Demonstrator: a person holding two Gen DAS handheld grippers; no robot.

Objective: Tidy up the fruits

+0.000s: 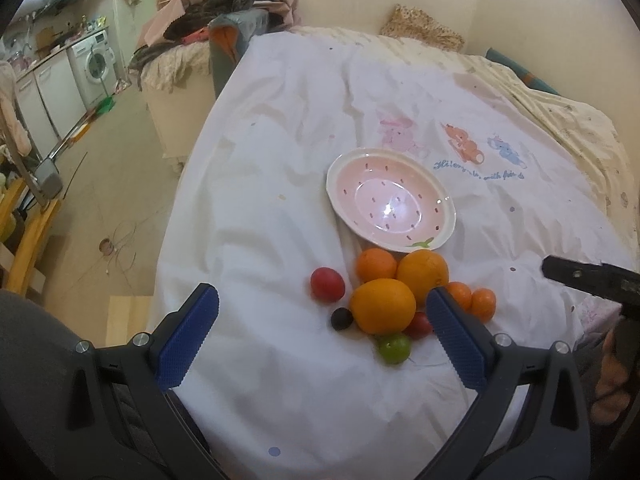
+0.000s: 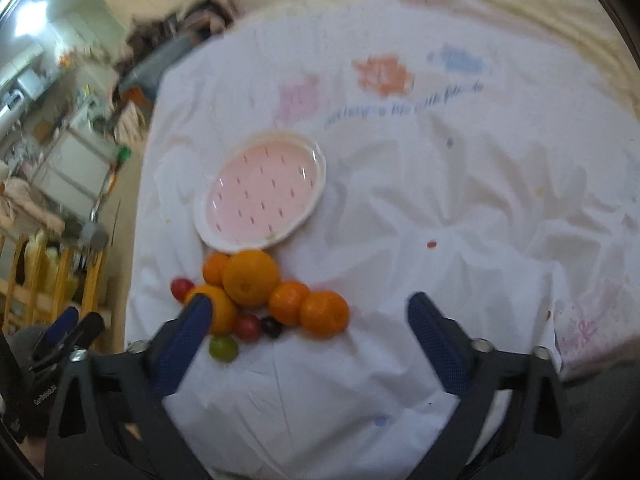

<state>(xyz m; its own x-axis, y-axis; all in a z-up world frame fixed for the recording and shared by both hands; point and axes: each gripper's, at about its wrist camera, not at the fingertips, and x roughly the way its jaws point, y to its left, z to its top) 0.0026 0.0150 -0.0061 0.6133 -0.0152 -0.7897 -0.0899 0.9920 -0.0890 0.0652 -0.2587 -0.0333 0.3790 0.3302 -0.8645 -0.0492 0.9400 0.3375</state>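
Note:
A pile of fruit lies on a white sheet (image 1: pixel 280 160): two big oranges (image 1: pixel 383 306) (image 1: pixel 423 276), small mandarins (image 1: pixel 483 304), red plums (image 1: pixel 327 284), a dark plum (image 1: pixel 341 319) and a green fruit (image 1: pixel 394 347). An empty pink plate (image 1: pixel 390 200) sits just behind the pile. My left gripper (image 1: pixel 322 326) is open and empty, held just above and before the pile. My right gripper (image 2: pixel 306 326) is open and empty, near the mandarins (image 2: pixel 323 314) and the big orange (image 2: pixel 250 278); the plate shows there too (image 2: pixel 262 196). That view is blurred.
The sheet covers a bed; its left edge drops to the floor (image 1: pixel 92 200). A chair with clothes (image 1: pixel 224 12) and a washing machine (image 1: pixel 96 64) stand beyond. A patterned cushion (image 1: pixel 424 26) lies at the bed's far end. The right gripper's body (image 1: pixel 592 280) enters from the right.

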